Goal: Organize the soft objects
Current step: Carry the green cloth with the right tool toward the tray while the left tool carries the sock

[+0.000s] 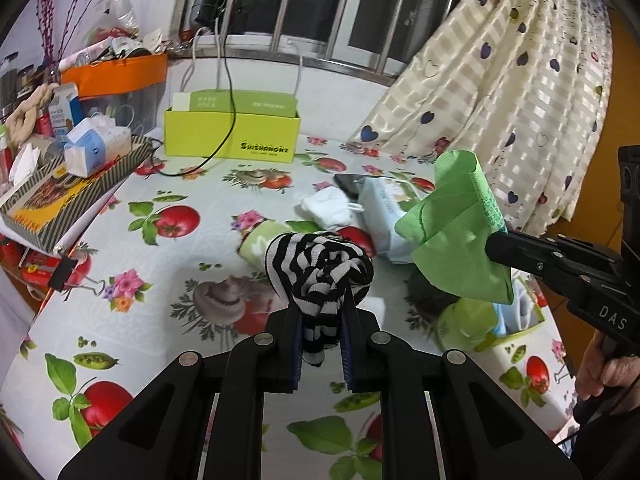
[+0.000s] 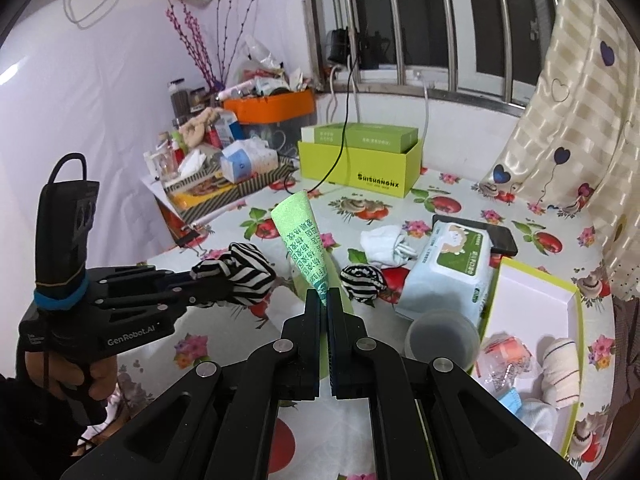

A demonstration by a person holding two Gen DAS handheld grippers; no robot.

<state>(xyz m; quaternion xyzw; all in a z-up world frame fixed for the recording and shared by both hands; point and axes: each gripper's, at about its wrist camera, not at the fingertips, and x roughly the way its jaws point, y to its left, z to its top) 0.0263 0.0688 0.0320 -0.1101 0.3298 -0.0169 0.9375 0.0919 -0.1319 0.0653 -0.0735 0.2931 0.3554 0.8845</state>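
- My left gripper [image 1: 320, 312] is clamped on a black-and-white striped sock [image 1: 320, 272], which bunches above the fingertips and hangs clear of the fruit-print tablecloth [image 1: 168, 264].
- My right gripper [image 2: 325, 300] has its fingers pressed together on a green cloth [image 2: 305, 240]; from the left wrist view the cloth [image 1: 456, 232] droops in folds from the tips.
- A second striped sock [image 2: 363, 280] lies balled on the tablecloth just beyond the right gripper, beside a pack of wet wipes [image 2: 448, 268].
- A white sock [image 2: 384, 246] rests behind it, near a dark phone [image 2: 504, 240].
- At the right, an open lime-edged box [image 2: 532, 300] holds rolled socks and a blue mask.
- A lime-green carton [image 1: 232, 136] stands under the window.
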